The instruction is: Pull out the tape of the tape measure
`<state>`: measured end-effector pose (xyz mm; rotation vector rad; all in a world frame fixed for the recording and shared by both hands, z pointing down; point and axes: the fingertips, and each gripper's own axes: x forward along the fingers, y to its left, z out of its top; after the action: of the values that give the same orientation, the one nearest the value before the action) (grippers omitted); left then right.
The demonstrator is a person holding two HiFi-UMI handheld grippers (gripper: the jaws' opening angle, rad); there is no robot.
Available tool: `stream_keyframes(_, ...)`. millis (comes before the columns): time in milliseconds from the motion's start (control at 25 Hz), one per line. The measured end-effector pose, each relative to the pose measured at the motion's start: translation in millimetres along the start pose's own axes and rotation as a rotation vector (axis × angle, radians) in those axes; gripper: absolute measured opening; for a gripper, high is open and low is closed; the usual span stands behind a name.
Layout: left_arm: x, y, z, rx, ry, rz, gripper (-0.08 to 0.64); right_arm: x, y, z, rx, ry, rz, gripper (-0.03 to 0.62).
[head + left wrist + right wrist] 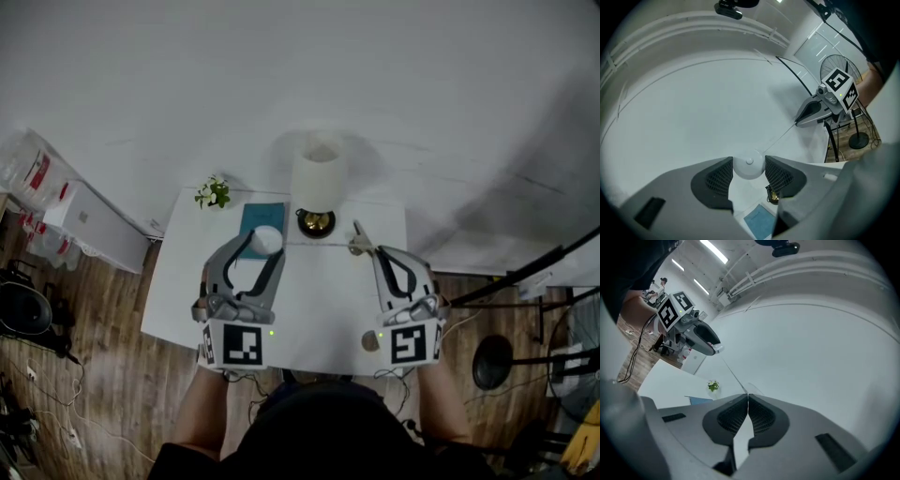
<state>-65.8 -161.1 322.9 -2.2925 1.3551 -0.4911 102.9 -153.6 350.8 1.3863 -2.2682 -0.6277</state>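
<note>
Grippers lie nearest us in the head view, both held level over a white rectangular table (pixel 319 314) that stands on a brown wooden floor (pixel 103 375). We see the left gripper (pixel 263 246) clamped on a round white tape measure (pixel 749 168): in the left gripper view its two dark ribbed pads (pixel 719 177) press against either side of the case, which sits right at the jaw tips. The case is up in the air, clear of the tabletop. We find the right gripper (pixel 747 401) with its jaws pressed together and pinching the end of the thin white tape (pixel 780 137). That tape runs in a straight, taut line from the case across to the right gripper's tips, so the two grippers stand apart with the drawn-out tape between them.

Beyond the jaws, on the table, we make out a teal rectangular mat (pixel 253 221) under the left gripper's tips. Beside the mat stands a table lamp with a white cylindrical shade (pixel 319 173) and a round brass base (pixel 316 222). A small green potted plant (pixel 214 193) stands at the far left corner. Behind everything rises a plain white wall (pixel 300 75).
</note>
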Motion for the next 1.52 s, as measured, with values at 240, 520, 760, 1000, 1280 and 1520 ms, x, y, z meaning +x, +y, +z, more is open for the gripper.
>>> stream_keyframes(240,0,-6,-9,0.013,0.023,-0.024,0.213,-4,0,-10,-0.016,0.023,0.005,0.009)
stream_keyframes(520,-5,6,-23,-0.052,0.044,0.012,0.213,-13,-9,-30,0.027,0.076,-0.013,0.009)
stream_keyframes(760,-6,13,-33,-0.06,0.076,0.011,0.213,-17,-18,-40,0.04,0.105,-0.023,0.009)
stream_keyframes(1000,-2,11,-38,-0.05,0.073,0.004,0.213,-19,-17,-52,0.034,0.13,-0.019,0.009)
stream_keyframes(1280,-5,27,-55,-0.102,0.109,0.039,0.213,-24,-31,-71,0.059,0.19,-0.051,0.009)
stream_keyframes(1520,-2,29,-56,-0.089,0.105,0.044,0.213,-27,-41,-81,0.059,0.2,-0.072,0.009)
